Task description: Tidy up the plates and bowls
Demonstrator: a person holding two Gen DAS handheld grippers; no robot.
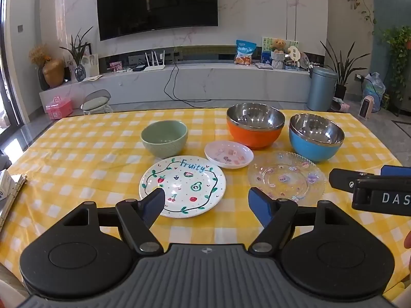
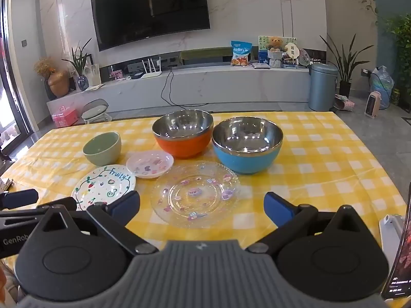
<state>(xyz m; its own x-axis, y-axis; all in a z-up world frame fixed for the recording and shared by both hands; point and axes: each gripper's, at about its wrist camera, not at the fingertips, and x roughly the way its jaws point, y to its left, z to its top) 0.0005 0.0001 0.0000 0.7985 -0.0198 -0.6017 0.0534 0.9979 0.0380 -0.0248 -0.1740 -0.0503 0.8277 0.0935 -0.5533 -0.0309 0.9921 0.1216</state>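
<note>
On the yellow checked tablecloth (image 1: 77,154) stand a green bowl (image 1: 164,138), an orange steel-lined bowl (image 1: 255,128) and a blue steel-lined bowl (image 1: 316,138). In front of them lie a small pink dish (image 1: 228,154), a white "Fruity" plate (image 1: 182,186) and a clear glass plate (image 1: 285,177). My left gripper (image 1: 206,200) is open and empty, low over the near edge of the white plate. My right gripper (image 2: 201,206) is open and empty just short of the glass plate (image 2: 195,195). The same bowls appear in the right wrist view: green (image 2: 102,148), orange (image 2: 183,133), blue (image 2: 247,145).
A ring binder (image 1: 7,195) lies at the table's left edge. A phone on a white stand (image 2: 400,243) stands at the near right. Beyond the table are a TV wall, a low cabinet, a small stool (image 1: 96,101) and a grey bin (image 1: 321,88).
</note>
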